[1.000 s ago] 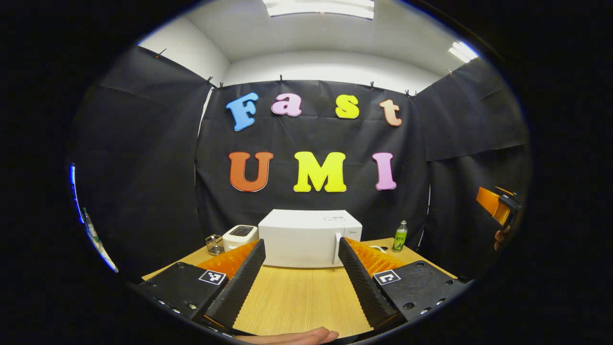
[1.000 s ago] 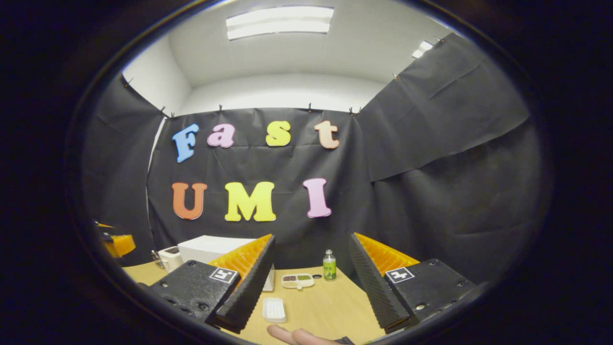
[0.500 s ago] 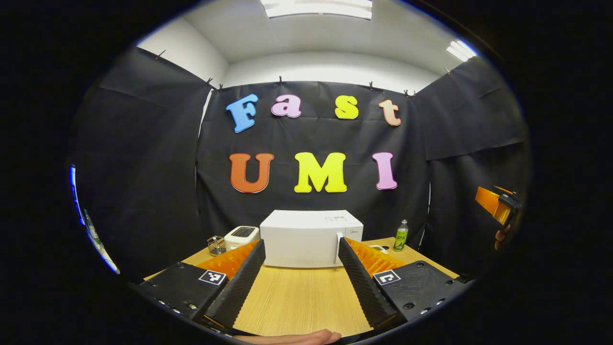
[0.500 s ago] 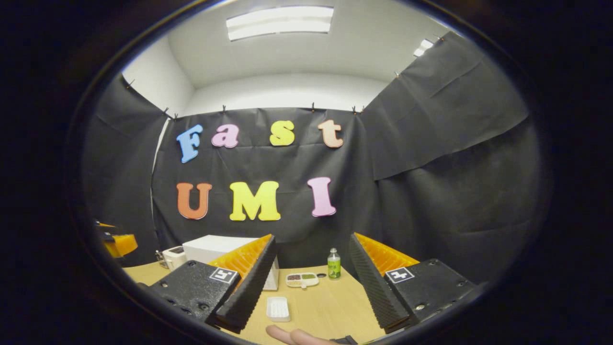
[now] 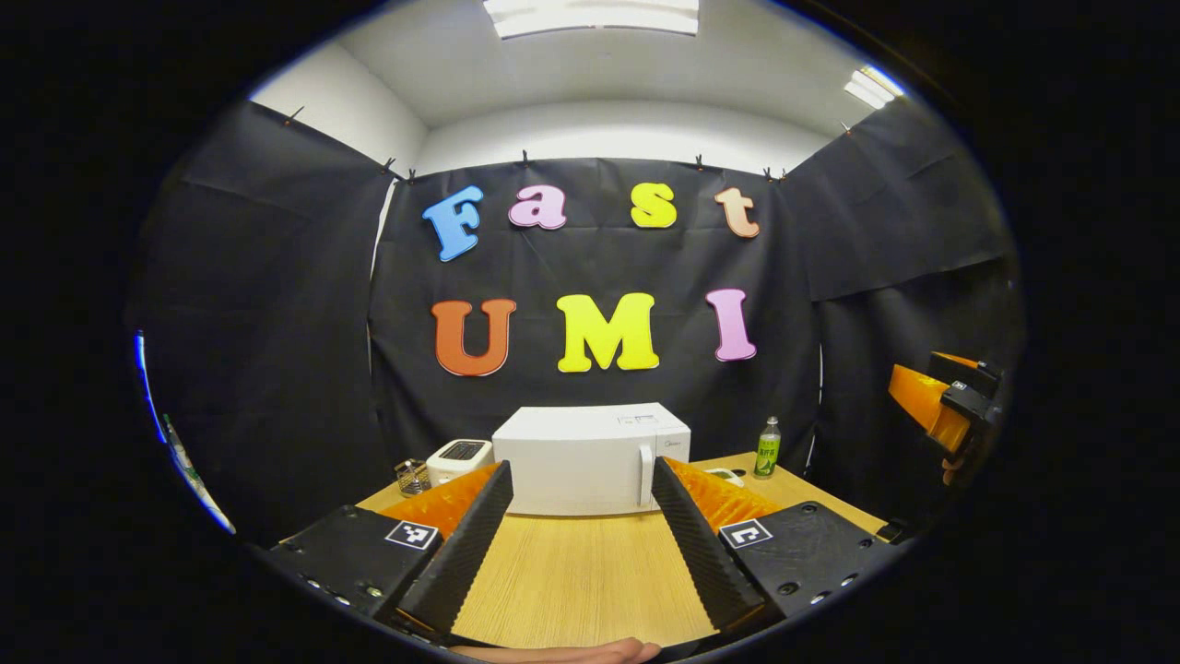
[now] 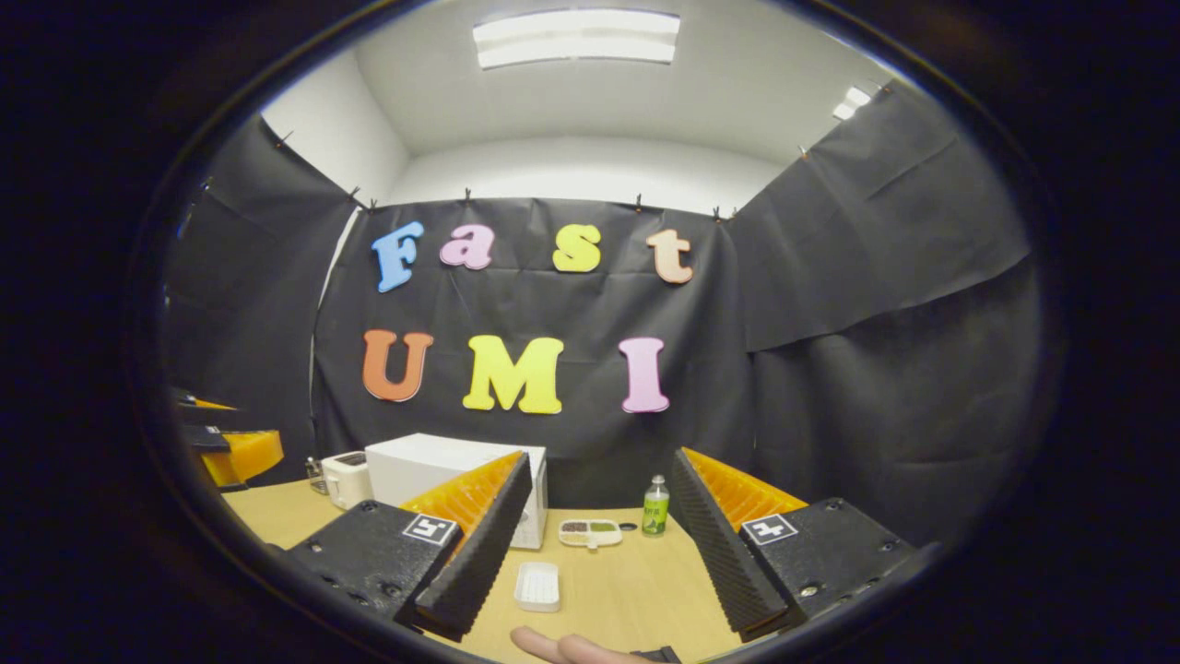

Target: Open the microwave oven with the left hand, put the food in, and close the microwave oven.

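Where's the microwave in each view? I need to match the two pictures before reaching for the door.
Left gripper view: the microwave sits dead centre at the table's far edge, framed between this gripper's open fingers, door shut.
Right gripper view: the microwave is left of centre, partly behind this gripper's left finger.
Shared landmark: the green bottle, standing right of the microwave in both.

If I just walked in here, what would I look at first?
Probably the big white microwave oven, door shut, at the back of the wooden table. Right of it stand a small green bottle and a food tray. Up close, the left tongs and right tongs are both wide open, holding nothing.
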Available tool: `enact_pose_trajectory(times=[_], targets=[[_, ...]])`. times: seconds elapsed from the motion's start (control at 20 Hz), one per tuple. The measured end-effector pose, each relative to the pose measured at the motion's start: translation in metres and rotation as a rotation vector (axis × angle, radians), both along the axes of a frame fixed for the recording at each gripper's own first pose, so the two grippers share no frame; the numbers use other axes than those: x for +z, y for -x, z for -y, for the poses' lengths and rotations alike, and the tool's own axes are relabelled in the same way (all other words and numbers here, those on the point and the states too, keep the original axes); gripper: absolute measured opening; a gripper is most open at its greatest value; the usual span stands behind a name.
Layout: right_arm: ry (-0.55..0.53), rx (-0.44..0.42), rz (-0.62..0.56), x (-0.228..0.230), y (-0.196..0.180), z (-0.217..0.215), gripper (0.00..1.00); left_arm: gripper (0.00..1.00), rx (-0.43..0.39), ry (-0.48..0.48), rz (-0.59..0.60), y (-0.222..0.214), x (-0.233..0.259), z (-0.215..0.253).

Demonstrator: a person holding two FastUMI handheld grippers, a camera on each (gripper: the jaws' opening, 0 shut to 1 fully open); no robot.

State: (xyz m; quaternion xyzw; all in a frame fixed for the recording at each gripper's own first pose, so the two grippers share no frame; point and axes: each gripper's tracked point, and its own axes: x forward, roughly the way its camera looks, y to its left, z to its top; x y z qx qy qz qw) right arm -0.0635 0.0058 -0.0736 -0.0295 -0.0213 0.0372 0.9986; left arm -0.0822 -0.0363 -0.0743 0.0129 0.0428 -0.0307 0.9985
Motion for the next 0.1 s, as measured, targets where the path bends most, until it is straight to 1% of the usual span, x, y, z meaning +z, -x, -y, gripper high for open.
enact_pose_trajectory(times=[0.05, 0.1], targets=[[0.005, 0.002, 0.005, 0.0024, 0.0004, -0.0018, 0.97, 0.95, 0.0, -0.001, -0.002, -0.0006, -0.0003, -0.0007], [0.011, 0.002, 0.012, 0.0043, 0.0019, -0.003, 0.9, 0.95, -0.002, -0.001, -0.001, 0.0015, -0.0002, -0.0002]])
